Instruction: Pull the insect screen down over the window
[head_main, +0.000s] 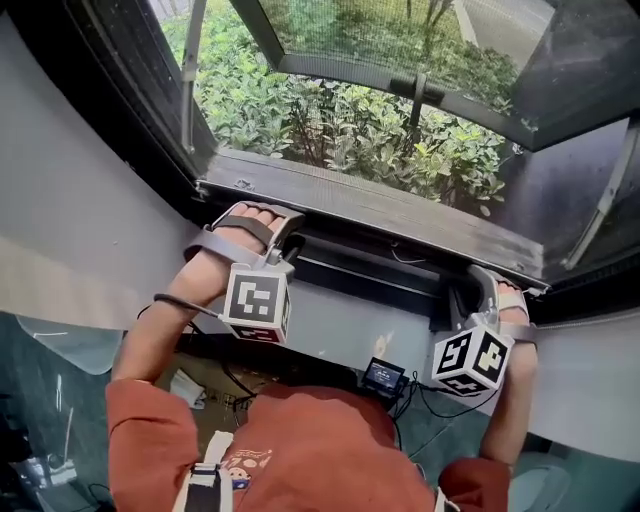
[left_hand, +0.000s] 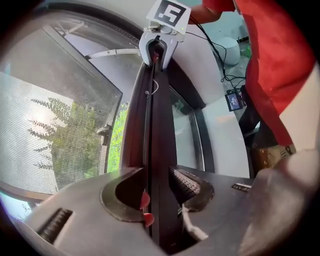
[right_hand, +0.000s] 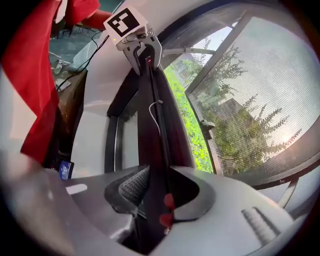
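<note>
Greenery shows beyond the open window (head_main: 370, 205); the insect screen's dark pull bar (head_main: 365, 262) lies along its sill, stiff and probably light; my left gripper (left_hand: 157, 192) and right gripper (right_hand: 152, 195) each seemingly clamp an end.

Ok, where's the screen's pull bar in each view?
Head view: bar runs across the middle, slanting down to the right.
Left gripper view: bar rises from bottom centre to the top.
Right gripper view: the same, bottom centre to top.
Shared landmark: green bushes outside.
</note>
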